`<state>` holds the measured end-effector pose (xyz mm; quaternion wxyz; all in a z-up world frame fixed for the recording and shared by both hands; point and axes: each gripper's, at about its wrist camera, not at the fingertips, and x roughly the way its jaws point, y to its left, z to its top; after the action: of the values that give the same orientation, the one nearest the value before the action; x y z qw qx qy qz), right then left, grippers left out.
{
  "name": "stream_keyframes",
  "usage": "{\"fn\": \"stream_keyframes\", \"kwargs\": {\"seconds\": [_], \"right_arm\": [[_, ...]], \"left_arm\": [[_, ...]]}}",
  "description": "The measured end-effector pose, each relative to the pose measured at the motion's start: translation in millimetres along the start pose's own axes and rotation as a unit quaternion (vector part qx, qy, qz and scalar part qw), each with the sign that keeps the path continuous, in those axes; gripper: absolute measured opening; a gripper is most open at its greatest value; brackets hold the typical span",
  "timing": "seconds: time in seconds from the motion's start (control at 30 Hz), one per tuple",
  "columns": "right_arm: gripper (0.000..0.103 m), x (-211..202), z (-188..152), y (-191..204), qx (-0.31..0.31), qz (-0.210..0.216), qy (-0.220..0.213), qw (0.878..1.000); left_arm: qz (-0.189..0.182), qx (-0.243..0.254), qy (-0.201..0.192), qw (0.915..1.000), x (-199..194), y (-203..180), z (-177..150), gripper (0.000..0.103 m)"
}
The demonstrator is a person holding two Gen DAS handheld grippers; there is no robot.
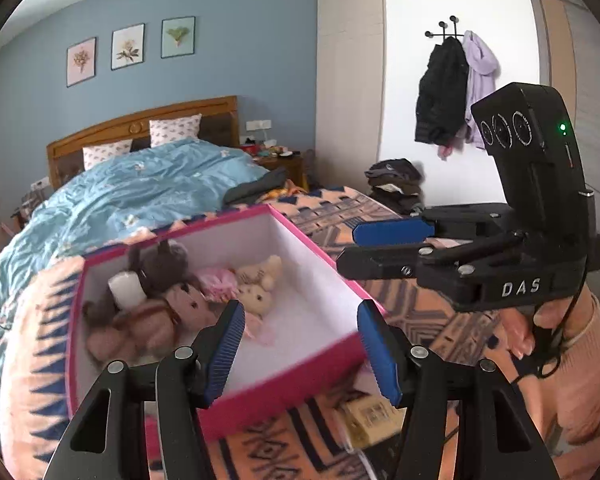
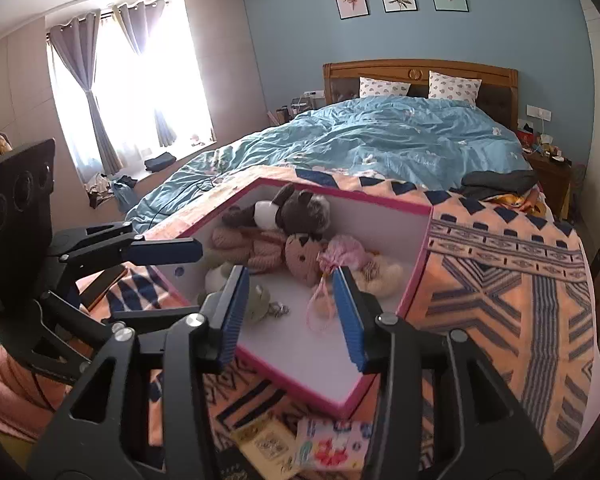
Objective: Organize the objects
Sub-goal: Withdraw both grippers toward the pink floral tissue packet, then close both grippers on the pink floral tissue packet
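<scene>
A pink box (image 1: 284,396) with a white inside lies open on the patterned blanket; its pink rim (image 2: 340,196) also shows in the right wrist view. Inside are several plush toys: a dark grey one (image 1: 164,264), a brown bear (image 1: 172,312), a cream bunny (image 1: 260,280), a knitted doll (image 2: 300,256), a green toy (image 2: 256,300) and a pink pouch (image 2: 344,252). My left gripper (image 1: 300,344) hangs open over the box's near wall, nothing between its pads. My right gripper (image 2: 292,312) is open over the box's near corner, also with nothing in it. A hand (image 1: 540,332) in a pink sleeve holds it.
A yellowish booklet (image 2: 264,444) and a flowered card (image 2: 332,444) lie on the orange patterned blanket (image 2: 500,280) just in front of the box. A blue duvet (image 2: 380,140) covers the far bed. Coats (image 1: 444,96) hang on the wall above a clothes pile (image 1: 396,184).
</scene>
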<state>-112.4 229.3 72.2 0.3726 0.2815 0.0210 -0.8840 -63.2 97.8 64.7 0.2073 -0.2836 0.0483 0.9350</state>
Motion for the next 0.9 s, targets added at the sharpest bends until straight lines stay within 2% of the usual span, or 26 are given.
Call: {"fn": "stream_keyframes", "kwargs": {"seconds": [0.23, 0.53, 0.73, 0.9], "right_arm": [[0.053, -12, -37, -4, 0.018, -0.015, 0.018, 1.0], [0.054, -2, -93, -36, 0.101, -0.041, 0.074, 0.991], [0.054, -7, -126, -25, 0.122, -0.012, 0.091, 0.988], [0.053, -15, -136, -30, 0.142, -0.021, 0.085, 0.986]], "left_arm": [[-0.037, -0.012, 0.058, 0.9976, 21, -14, -42, 0.06], [-0.058, -0.043, 0.132, 0.9886, 51, -24, -89, 0.06], [-0.065, -0.047, 0.157, 0.9844, 58, -28, -106, 0.06], [-0.074, -0.054, 0.16, 0.9829, 65, -26, -104, 0.06]]}}
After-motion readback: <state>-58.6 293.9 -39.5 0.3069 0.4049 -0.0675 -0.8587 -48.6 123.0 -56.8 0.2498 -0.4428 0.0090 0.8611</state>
